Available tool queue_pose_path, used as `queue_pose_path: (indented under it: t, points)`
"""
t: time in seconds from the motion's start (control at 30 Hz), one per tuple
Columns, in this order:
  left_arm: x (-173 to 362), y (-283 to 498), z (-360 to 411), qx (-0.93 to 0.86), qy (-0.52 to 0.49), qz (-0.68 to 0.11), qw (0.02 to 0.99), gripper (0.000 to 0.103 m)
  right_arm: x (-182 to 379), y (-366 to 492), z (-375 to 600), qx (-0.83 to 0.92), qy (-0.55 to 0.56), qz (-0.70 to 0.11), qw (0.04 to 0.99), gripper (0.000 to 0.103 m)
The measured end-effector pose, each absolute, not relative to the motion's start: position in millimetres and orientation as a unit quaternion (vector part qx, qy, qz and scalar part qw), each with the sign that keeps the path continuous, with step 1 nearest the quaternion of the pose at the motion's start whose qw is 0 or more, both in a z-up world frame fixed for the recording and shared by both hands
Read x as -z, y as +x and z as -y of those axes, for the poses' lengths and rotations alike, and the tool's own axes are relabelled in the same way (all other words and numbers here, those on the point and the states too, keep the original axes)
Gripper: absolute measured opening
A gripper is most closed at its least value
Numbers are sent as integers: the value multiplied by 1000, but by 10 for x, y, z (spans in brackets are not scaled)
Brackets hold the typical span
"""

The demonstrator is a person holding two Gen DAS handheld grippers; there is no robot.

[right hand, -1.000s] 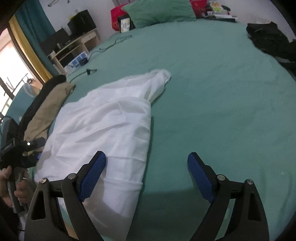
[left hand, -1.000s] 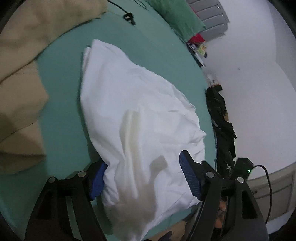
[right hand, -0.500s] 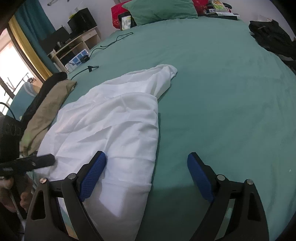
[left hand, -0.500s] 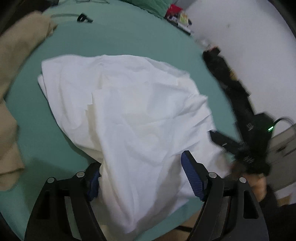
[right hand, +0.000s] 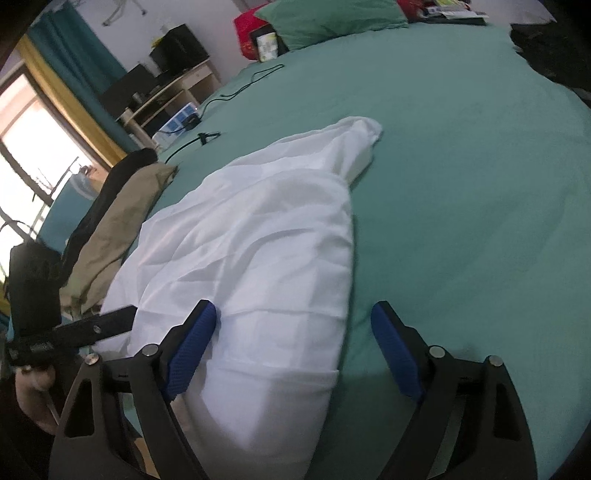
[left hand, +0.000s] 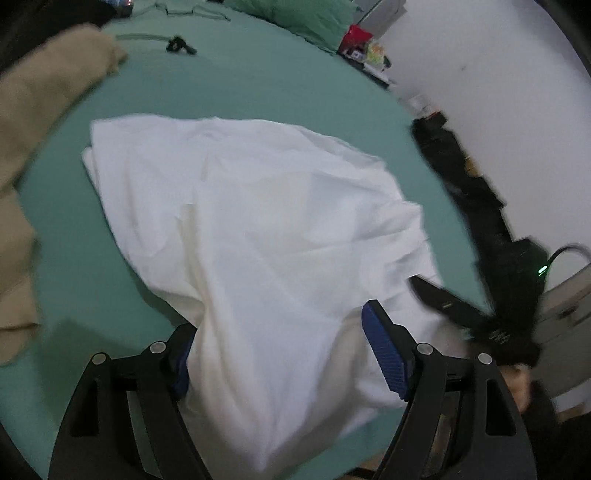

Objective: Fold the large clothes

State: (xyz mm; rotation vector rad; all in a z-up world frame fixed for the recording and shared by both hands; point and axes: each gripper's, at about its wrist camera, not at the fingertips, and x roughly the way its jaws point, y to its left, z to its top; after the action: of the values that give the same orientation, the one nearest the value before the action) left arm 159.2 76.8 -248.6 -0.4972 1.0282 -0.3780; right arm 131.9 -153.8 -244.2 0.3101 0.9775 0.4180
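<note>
A large white garment (left hand: 258,229) lies crumpled on the green bed sheet (left hand: 280,88), its near end hanging over the bed's front edge. My left gripper (left hand: 280,362) is open, its blue pads astride the garment's near end; cloth covers most of the left pad. The garment also shows in the right wrist view (right hand: 255,236). My right gripper (right hand: 295,350) is open over the garment's near right edge, with the left pad (right hand: 192,343) on the cloth and the right pad over bare sheet. Each gripper shows in the other's view.
Beige clothing (left hand: 33,122) lies at the left of the bed, also in the right wrist view (right hand: 122,218). Dark clothes (left hand: 465,177) lie at the right edge. A green pillow (right hand: 328,14) and a black cable (right hand: 207,138) are at the far end. A desk (right hand: 166,92) stands beyond.
The left wrist view has swung right, and the right gripper has come into it. The garment now lies more spread out. The right gripper has crept forward over the garment's edge. Both stay open.
</note>
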Motion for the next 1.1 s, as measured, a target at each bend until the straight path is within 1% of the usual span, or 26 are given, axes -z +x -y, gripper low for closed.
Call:
queue_pose_path:
  t: [0.03, 0.1, 0.23, 0.27, 0.33, 0.37, 0.4, 0.47, 0.5, 0.57, 0.67, 0.77, 0.87, 1.0, 1.1]
  points:
    - [2490, 1605, -769, 180, -234, -484, 824, 80, 2449, 1315, 1542, -204, 152, -463, 849, 78]
    - [2504, 1625, -759, 186, -219, -488, 824, 80, 2463, 1309, 1545, -212, 165, -462, 845, 66]
    - [2499, 1680, -632, 181, -189, -500, 825, 80, 2460, 1292, 1477, -214, 168, -465, 843, 60]
    - [2473, 1631, -557, 179, -183, -502, 826, 79, 2465, 1289, 1476, -215, 172, -466, 841, 56]
    - [2477, 1643, -489, 174, -165, -503, 830, 71, 2473, 1288, 1478, -221, 184, -468, 836, 52]
    - [2475, 1626, -492, 173, -163, -502, 832, 63, 2478, 1285, 1482, -223, 191, -469, 833, 49]
    - [2470, 1598, -526, 178, -172, -500, 830, 45, 2476, 1276, 1488, -224, 197, -470, 831, 45]
    - [2530, 1592, -559, 203, -226, -501, 810, 22, 2454, 1253, 1477, -222, 202, -469, 831, 40]
    - [2552, 1582, -541, 201, -234, -501, 809, 22, 2439, 1228, 1473, -220, 197, -467, 833, 38]
    - [2510, 1549, -478, 195, -213, -494, 820, 20, 2398, 1192, 1460, -218, 191, -465, 836, 36]
    - [2412, 1515, -414, 196, -205, -490, 825, 19, 2372, 1178, 1471, -218, 192, -469, 834, 36]
    - [2404, 1493, -418, 197, -201, -491, 824, 19, 2467, 1208, 1542, -217, 221, -479, 822, 45]
    - [2465, 1554, -463, 196, -231, -493, 816, 19, 2494, 1208, 1549, -225, 228, -472, 821, 46]
    - [2370, 1584, -413, 195, -212, -486, 825, 18, 2401, 1181, 1501, -233, 218, -464, 826, 33]
    - [2231, 1616, -472, 201, -210, -471, 833, 17, 2292, 1197, 1505, -254, 231, -452, 823, 29]
